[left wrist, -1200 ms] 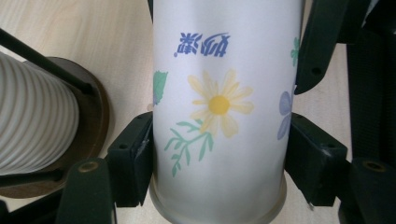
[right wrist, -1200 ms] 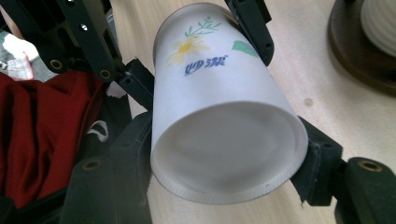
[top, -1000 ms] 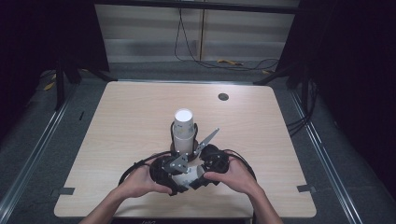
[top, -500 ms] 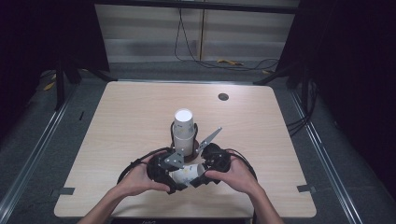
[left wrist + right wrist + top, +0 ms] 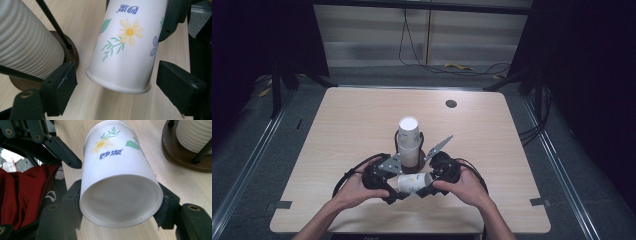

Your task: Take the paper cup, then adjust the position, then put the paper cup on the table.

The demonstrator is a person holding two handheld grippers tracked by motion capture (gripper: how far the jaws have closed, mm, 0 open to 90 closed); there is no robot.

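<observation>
Between grippers: smooth flowered paper cup (image 5: 117, 177), right fingers (image 5: 72, 202) clamping base; left fingers (image 5: 61, 82) just spread, clear.

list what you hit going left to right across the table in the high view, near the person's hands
left hand → left gripper → flowered paper cup, lying on its side → right gripper → right hand

Both grippers matte black: left gripper (image 5: 379, 177) and right gripper (image 5: 439, 175) have chunky blocky jaws, brass-ringed screw holes, grey triangular top plates, trailing black cables.
</observation>
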